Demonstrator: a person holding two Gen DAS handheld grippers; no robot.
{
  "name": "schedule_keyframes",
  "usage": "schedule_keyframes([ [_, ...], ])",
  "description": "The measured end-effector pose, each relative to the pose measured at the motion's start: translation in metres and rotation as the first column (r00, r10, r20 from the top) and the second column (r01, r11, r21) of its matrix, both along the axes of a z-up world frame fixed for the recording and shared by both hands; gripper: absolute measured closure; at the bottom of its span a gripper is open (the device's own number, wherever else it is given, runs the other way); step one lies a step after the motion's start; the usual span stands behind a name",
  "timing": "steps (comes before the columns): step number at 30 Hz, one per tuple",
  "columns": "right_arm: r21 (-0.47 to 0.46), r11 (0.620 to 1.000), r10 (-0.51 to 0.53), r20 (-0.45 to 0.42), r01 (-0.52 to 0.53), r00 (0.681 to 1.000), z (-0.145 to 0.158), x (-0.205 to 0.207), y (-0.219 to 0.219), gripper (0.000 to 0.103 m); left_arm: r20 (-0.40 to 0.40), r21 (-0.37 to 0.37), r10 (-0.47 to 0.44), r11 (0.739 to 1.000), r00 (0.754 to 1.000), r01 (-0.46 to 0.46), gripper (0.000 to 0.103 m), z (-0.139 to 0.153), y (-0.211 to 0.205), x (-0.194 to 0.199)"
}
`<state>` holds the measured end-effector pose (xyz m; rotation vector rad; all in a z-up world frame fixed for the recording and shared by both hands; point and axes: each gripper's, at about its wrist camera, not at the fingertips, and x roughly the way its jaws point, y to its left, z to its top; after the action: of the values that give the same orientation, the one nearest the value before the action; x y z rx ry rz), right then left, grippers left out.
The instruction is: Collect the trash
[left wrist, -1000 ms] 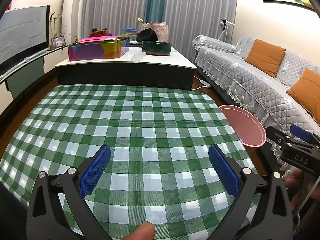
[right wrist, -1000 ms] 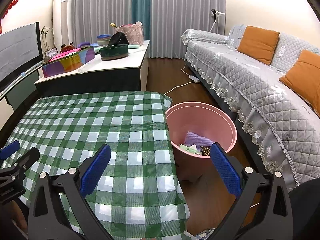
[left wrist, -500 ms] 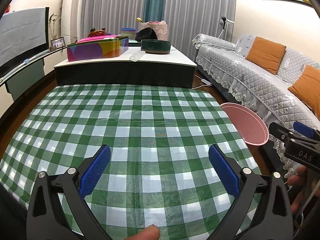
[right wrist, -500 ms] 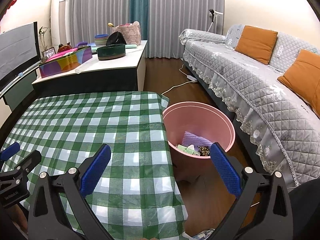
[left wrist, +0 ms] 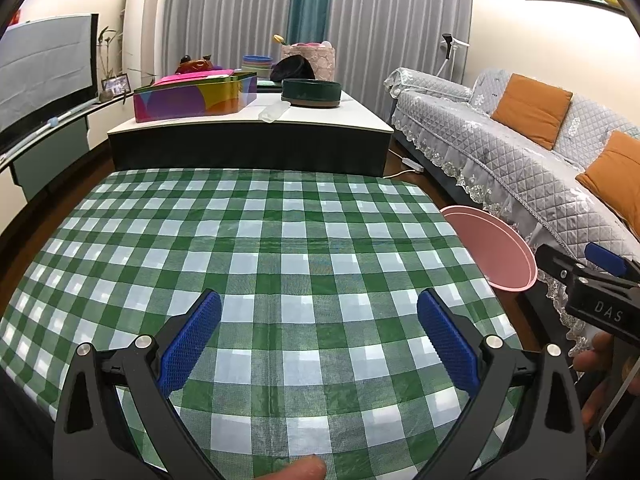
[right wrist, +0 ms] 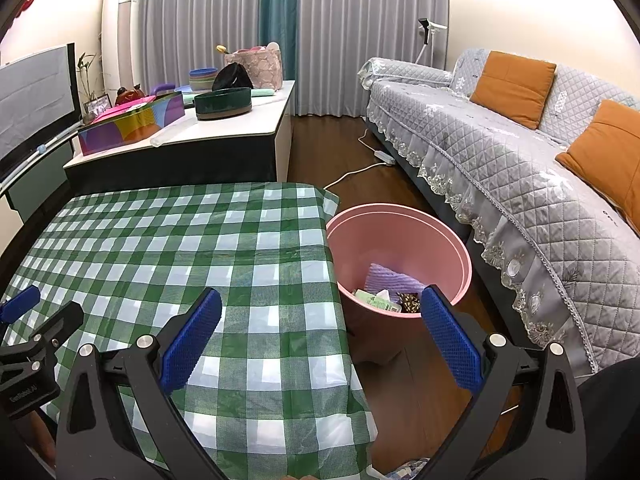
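Hovering over the checked counter (left wrist: 304, 240), left gripper (left wrist: 318, 336) and right gripper (right wrist: 320, 332) both have jaws spread wide, grasping nothing; trash (right wrist: 390, 294) lies in the upright pink bin (right wrist: 400, 240) on the floor beside the counter's right edge, mouth up

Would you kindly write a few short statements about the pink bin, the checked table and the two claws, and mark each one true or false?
1. Both the left claw and the right claw are open and hold nothing. True.
2. The round pink plastic bin stands on top of the green-and-white checked tablecloth. False: it stands on the wooden floor beside the table.
3. The bin is empty. False: a purple ribbed cloth and some wrappers lie inside.
4. Two orange cushions rest on the grey quilted sofa. True.
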<state>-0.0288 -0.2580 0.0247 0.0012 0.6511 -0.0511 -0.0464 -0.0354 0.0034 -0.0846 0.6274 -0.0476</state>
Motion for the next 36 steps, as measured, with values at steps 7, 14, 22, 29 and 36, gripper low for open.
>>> schedule_keyframes([
  [7,0.001,1.0,0.001,0.0,-0.001,1.0,0.0,0.0,0.0,0.005,0.006,0.009,-0.005,1.0,1.0,0.005,0.008,-0.001,-0.002,-0.001],
  [14,-0.001,1.0,0.001,0.0,-0.001,1.0,-0.001,0.0,0.001,0.005,0.006,0.008,-0.005,1.0,1.0,0.005,0.008,0.0,-0.002,-0.001],
  [22,-0.001,1.0,0.002,0.001,-0.002,1.0,-0.001,0.001,0.001,0.005,0.007,0.007,-0.006,1.0,1.0,0.006,0.008,0.0,-0.004,-0.001],
  [29,-0.001,1.0,0.002,0.0,-0.002,1.0,-0.001,0.001,0.001,0.005,0.008,0.007,-0.009,1.0,1.0,0.009,0.008,0.001,-0.006,-0.001],
  [36,0.001,1.0,-0.002,0.003,0.002,1.0,-0.001,0.0,0.002,0.005,0.006,0.013,-0.021,1.0,1.0,0.021,0.008,0.001,-0.01,0.0],
])
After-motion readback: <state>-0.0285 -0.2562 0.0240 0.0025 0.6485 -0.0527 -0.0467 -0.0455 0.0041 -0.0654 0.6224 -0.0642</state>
